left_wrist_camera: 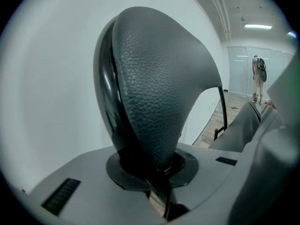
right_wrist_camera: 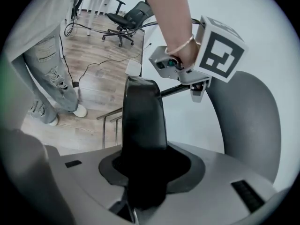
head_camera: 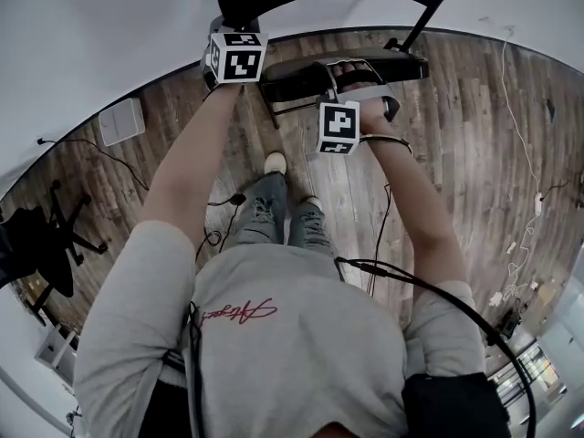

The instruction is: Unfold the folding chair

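Both tools are fastened to the folding chair (head_camera: 292,78), which stands on the wooden floor (head_camera: 456,172) close to the white wall (head_camera: 109,26), straight ahead of the person's feet. The left tool (left_wrist_camera: 159,182) is clamped on one end of the dark, grain-textured backrest (left_wrist_camera: 150,88), which rises straight out of its nearly closed jaws. The right tool (right_wrist_camera: 140,182) grips the edge of the black seat (right_wrist_camera: 143,121), the slab filling the gap between its jaws and running away from them. From the head view the seat sits nearer the person than the backrest. Well apart, off to the person's left, stands a black office chair (head_camera: 41,245), and thin cables (head_camera: 520,126) trail over the boards.
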The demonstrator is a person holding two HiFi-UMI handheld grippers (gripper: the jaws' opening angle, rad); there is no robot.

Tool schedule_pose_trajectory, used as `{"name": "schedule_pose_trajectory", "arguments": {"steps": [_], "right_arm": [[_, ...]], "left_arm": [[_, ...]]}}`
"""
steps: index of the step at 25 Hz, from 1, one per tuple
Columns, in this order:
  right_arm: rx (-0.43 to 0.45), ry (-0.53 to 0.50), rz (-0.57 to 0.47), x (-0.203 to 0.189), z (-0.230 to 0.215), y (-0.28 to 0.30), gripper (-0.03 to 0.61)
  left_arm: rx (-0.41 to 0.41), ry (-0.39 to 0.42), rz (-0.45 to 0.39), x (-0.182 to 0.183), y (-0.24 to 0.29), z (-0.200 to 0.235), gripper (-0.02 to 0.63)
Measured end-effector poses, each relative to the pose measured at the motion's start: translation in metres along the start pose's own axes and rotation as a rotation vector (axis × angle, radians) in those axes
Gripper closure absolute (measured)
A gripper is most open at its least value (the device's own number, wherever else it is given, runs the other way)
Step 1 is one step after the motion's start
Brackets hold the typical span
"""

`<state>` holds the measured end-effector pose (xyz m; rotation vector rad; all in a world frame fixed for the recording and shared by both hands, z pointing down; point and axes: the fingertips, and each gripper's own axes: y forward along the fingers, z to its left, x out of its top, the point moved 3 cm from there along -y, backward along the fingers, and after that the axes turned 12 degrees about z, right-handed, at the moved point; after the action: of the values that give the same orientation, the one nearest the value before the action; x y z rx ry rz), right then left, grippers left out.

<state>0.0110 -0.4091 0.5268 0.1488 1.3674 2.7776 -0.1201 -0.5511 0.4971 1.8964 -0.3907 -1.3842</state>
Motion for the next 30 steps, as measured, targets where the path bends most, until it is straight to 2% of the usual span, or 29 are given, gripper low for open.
{"name": "schedule_pose_trajectory", "arguments": {"steps": [6,11,15,17,20,22,23,26,30], "right_arm": [[-0.13,0.028,-0.039,-0.005,0.069,-0.03,0.411],[-0.226,0.045,-0.079,-0.009,0.11,-0.047,0.4],[-0.272,0.041,-0.087,-0.01,0.138,-0.05,0.396],[-0.309,0.04,-0.089,-0.01,0.152,-0.049,0.394],[-0.357,0.04,-0.094,-0.013,0.169,-0.043,0.393],[-0.389,0.034,-0.096,-0.019,0.177,-0.036,0.393],[-0.41,0.032,-0.102,-0.021,0.18,-0.032,0.393],[-0.48,0.042,-0.125,-0.024,0.191,-0.032,0.393],[-0.544,0.064,-0.126,-0.027,0.22,-0.032,0.393]], "left_arm": [[0.009,0.003,-0.029,-0.021,-0.015,-0.013,0.558],[0.059,-0.006,-0.156,-0.029,-0.024,-0.022,0.551],[0.089,-0.036,-0.299,-0.035,-0.035,-0.029,0.352],[0.149,-0.094,-0.362,-0.051,-0.052,-0.022,0.322],[0.223,-0.241,-0.392,-0.099,-0.084,-0.018,0.322],[0.188,-0.29,-0.387,-0.136,-0.1,-0.046,0.325],[0.158,-0.279,-0.382,-0.151,-0.106,-0.068,0.334],[0.093,-0.243,-0.372,-0.19,-0.122,-0.131,0.449],[0.041,-0.228,-0.354,-0.231,-0.125,-0.18,0.499]]}}
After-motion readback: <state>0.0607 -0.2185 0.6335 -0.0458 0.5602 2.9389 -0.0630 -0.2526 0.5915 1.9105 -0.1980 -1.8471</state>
